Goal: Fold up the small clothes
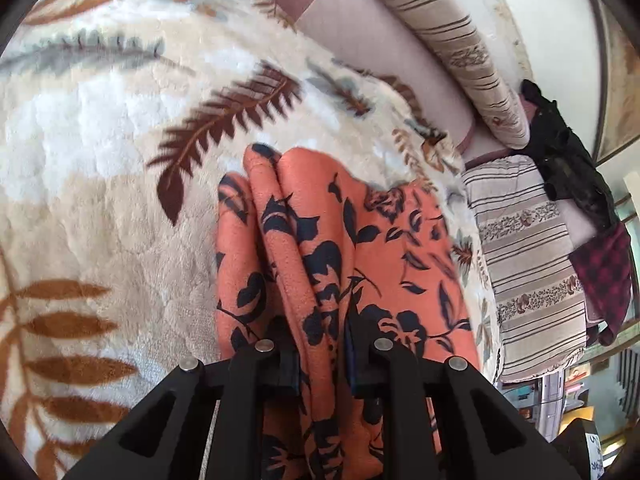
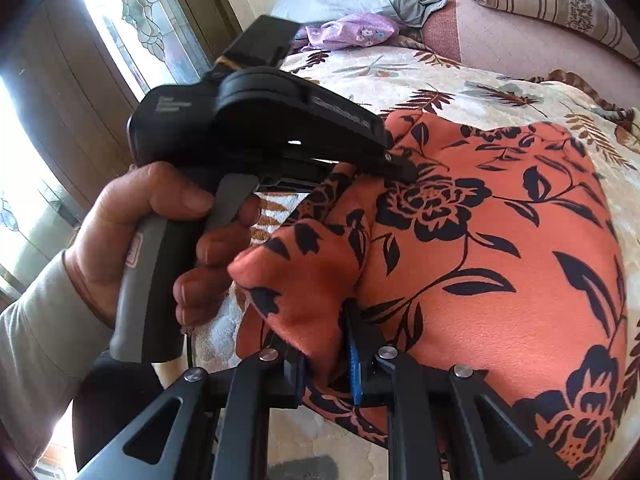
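Both your grippers pinch the orange floral garment (image 1: 360, 232), left gripper (image 1: 322, 352) and right gripper (image 2: 328, 364) side by side; its length runs away over the blanket (image 1: 100, 160).

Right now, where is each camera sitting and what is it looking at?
Left wrist view: sits on the left tool, looking down along it at the orange flowered cloth pinched in it, on the leaf-print blanket. No body shows.
Right wrist view: sits on the right tool, also shut on that cloth; the left hand and pale sleeve show, holding the other tool.
Both share the cloth, blanket and striped pillows.
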`<control>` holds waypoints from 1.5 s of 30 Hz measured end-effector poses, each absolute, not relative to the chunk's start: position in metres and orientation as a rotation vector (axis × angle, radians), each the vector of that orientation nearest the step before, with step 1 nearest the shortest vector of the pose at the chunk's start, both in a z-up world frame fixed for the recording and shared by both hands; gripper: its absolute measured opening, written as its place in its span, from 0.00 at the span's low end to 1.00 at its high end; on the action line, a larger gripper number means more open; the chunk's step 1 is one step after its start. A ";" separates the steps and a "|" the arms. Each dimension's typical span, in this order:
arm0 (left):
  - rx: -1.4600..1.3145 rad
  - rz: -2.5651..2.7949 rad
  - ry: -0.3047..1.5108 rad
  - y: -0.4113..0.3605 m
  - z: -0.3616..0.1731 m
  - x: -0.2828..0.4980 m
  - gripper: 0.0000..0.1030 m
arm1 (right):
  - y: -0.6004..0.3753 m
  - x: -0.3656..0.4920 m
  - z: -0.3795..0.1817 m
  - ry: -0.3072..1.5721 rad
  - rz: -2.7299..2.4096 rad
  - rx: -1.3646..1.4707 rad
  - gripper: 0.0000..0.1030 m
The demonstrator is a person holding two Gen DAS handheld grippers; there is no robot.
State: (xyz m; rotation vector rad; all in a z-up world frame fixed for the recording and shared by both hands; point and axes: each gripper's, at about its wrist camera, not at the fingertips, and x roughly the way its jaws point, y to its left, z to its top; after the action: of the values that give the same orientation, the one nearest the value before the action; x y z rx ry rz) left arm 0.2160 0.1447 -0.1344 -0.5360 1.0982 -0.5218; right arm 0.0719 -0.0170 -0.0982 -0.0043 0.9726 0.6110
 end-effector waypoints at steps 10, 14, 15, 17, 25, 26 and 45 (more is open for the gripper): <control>-0.527 -0.487 1.105 0.155 -0.140 0.205 0.24 | -0.036 0.068 -0.101 0.986 0.612 -0.011 0.22; -0.445 -0.406 1.096 0.153 -0.118 0.194 0.37 | -0.060 0.066 -0.095 0.984 0.654 0.090 0.35; -0.426 -0.384 1.092 0.152 -0.113 0.190 0.37 | -0.065 0.065 -0.093 0.992 0.675 0.117 0.47; -0.400 -0.344 1.076 0.153 -0.101 0.176 0.37 | -0.073 0.057 -0.088 0.984 0.720 0.163 0.70; -0.260 -0.271 1.110 0.141 -0.098 0.106 0.37 | -0.143 0.004 -0.086 0.976 0.651 0.310 0.72; -0.270 -0.237 1.138 0.144 -0.108 0.102 0.37 | -0.155 0.000 -0.087 0.980 0.632 0.337 0.72; -0.258 -0.209 0.905 0.108 -0.059 0.105 0.39 | -0.272 0.034 -0.115 1.027 0.515 0.790 0.72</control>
State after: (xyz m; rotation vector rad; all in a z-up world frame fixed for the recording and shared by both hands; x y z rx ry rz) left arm 0.1048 0.1082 -0.0588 -0.2579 0.9049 -0.2093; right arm 0.0340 -0.2718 -0.1146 0.7904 1.0266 0.5153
